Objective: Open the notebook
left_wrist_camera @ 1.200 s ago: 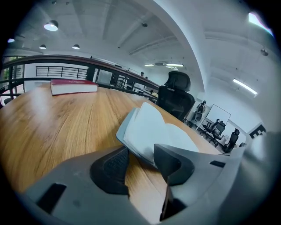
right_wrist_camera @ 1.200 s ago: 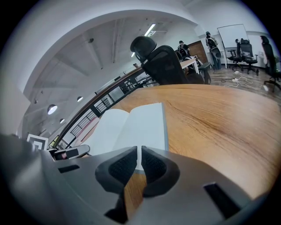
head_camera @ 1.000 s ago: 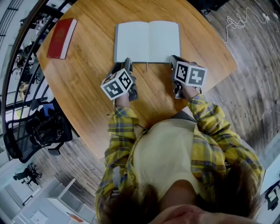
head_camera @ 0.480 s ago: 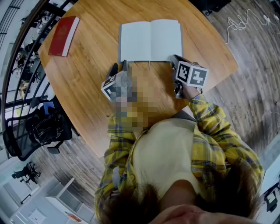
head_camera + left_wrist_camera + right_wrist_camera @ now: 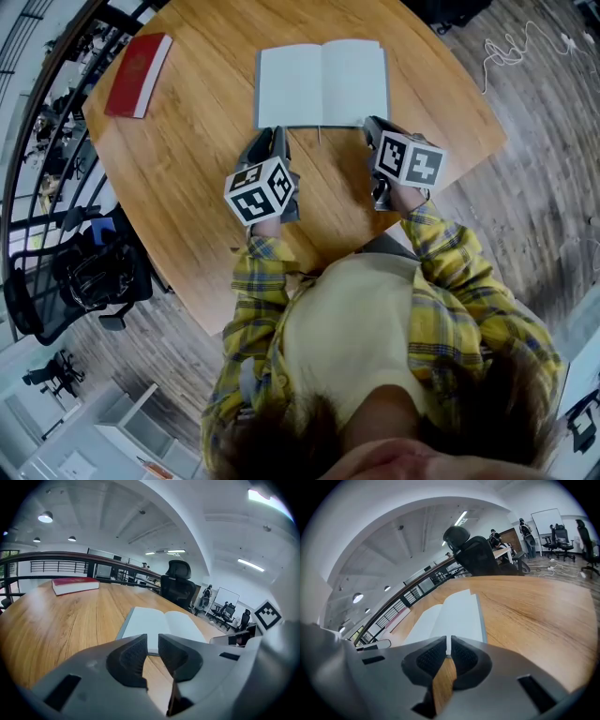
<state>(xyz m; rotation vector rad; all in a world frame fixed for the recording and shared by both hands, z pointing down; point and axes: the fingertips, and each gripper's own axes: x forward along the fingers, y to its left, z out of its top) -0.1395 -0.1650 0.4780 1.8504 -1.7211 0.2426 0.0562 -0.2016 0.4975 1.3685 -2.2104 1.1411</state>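
Note:
The notebook (image 5: 322, 84) lies open and flat on the round wooden table (image 5: 187, 169), blank white pages up; it also shows in both gripper views (image 5: 159, 625) (image 5: 454, 616). My left gripper (image 5: 269, 138) (image 5: 152, 644) hovers just short of the notebook's near left corner. Its jaws have just been closing, a clear gap remains, and nothing is between them. My right gripper (image 5: 373, 127) (image 5: 448, 648) sits at the near right corner. Its jaws stand almost together, with only wood and a sliver of page showing through the slit.
A red book (image 5: 134, 77) (image 5: 75, 585) lies at the table's far left edge. A thin ribbon (image 5: 318, 138) hangs from the notebook's spine. A black office chair (image 5: 84, 281) stands on the floor to the left, and a white cable (image 5: 516, 42) lies to the far right.
The left gripper's jaws stood wide apart half a second ago and are now much narrower; it has also lifted slightly. The right gripper and the notebook have stayed put.

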